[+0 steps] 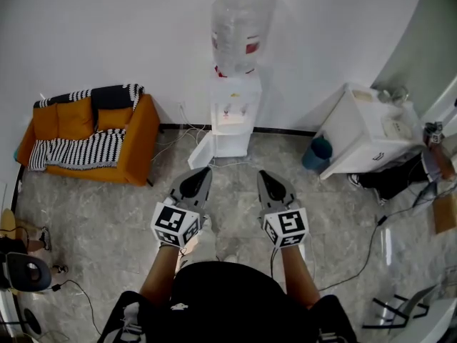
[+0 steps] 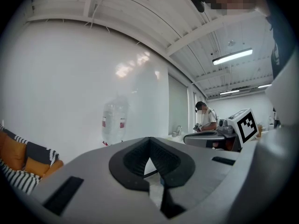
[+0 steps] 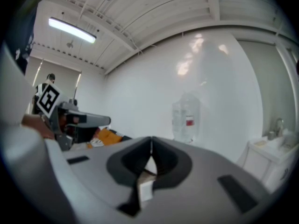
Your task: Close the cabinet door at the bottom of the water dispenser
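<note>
The white water dispenser [image 1: 233, 113] stands against the far wall with a clear bottle [image 1: 241, 21] on top. Its bottom cabinet door [image 1: 201, 151] hangs open, swung out to the left. My left gripper [image 1: 205, 171] and right gripper [image 1: 262, 174] are side by side over the floor, a short way in front of the dispenser, both pointing at it. Both are shut and hold nothing. In the left gripper view the shut jaws [image 2: 149, 139] sit below the bottle [image 2: 114, 122]. In the right gripper view the shut jaws [image 3: 151, 139] are left of the bottle [image 3: 185, 118].
An orange sofa [image 1: 136, 138] with striped cushions stands at the left. A white cabinet [image 1: 364, 138] and a blue bin [image 1: 317, 153] are at the right. Cables run over the marble floor [image 1: 107, 213]. A person [image 2: 205, 118] stands at the far counter.
</note>
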### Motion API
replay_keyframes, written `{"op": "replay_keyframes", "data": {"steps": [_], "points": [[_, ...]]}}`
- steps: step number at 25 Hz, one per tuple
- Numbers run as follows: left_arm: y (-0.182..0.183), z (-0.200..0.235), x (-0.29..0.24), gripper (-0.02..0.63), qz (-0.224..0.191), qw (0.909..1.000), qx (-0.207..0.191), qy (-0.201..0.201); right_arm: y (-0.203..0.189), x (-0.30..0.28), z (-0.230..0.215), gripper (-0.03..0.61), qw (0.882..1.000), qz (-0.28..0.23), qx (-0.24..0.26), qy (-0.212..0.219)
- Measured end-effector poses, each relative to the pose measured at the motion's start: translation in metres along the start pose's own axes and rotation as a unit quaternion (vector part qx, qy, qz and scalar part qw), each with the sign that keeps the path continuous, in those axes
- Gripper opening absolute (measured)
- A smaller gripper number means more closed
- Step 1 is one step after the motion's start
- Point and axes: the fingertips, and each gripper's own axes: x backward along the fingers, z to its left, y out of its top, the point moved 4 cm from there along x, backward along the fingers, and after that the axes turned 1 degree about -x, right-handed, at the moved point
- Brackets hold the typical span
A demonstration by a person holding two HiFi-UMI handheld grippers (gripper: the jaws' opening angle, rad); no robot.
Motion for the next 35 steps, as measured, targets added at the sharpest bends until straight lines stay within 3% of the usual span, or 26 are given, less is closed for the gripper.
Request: {"op": "replay_keyframes", "data": {"steps": [19, 35], "points": [[0.015, 0.128, -0.111, 0.011, 0.004, 0.9997, -0.008, -0.021, 0.019, -0.155, -0.045, 0.035, 1.000, 0.010, 0.006, -0.012], [0.012, 0.228, -0.171, 0.011, 0.017, 0.9980, 0.002, -0.061, 0.018, -0.266, -0.047, 0.035, 0.998, 0.036, 0.000, -0.044]]}}
